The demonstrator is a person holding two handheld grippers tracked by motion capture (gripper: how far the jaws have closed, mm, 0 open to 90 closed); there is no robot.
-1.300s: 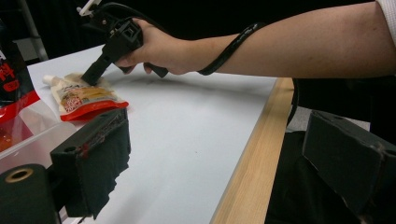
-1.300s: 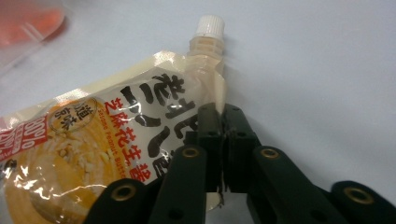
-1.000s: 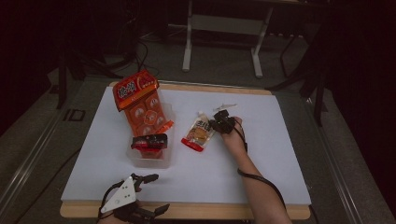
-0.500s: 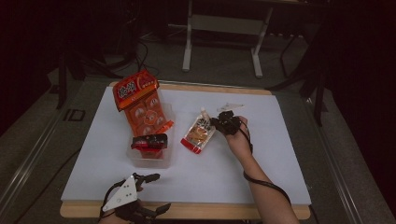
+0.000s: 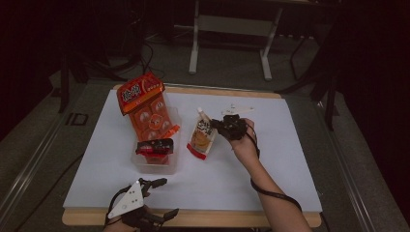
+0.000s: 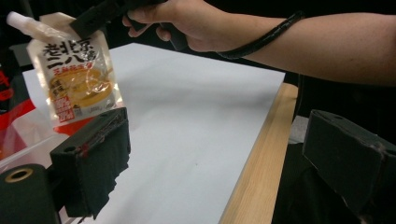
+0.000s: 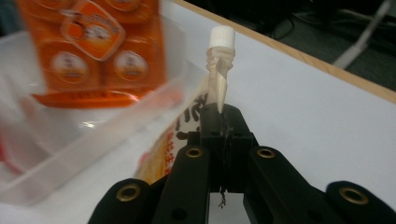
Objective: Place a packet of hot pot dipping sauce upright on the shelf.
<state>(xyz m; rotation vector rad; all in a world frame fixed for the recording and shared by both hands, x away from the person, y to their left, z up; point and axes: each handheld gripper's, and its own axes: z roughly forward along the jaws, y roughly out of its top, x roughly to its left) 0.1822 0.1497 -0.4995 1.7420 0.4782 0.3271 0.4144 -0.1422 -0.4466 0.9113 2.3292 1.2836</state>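
Our left gripper (image 5: 157,198) rests at the near edge of the table (image 5: 290,159), and its jaws stand wide apart with nothing between them. Farther out, our right gripper (image 5: 218,124) is pinched tight on the top of the pouch (image 5: 201,138), just under its white cap (image 7: 221,36), and we hold the pouch up off the white table, hanging just beside the clear tub (image 5: 170,164). Inside the tub we see a small dark red pack (image 5: 154,146), and behind it a big orange pack (image 5: 145,104) leans up at the tub's far end.
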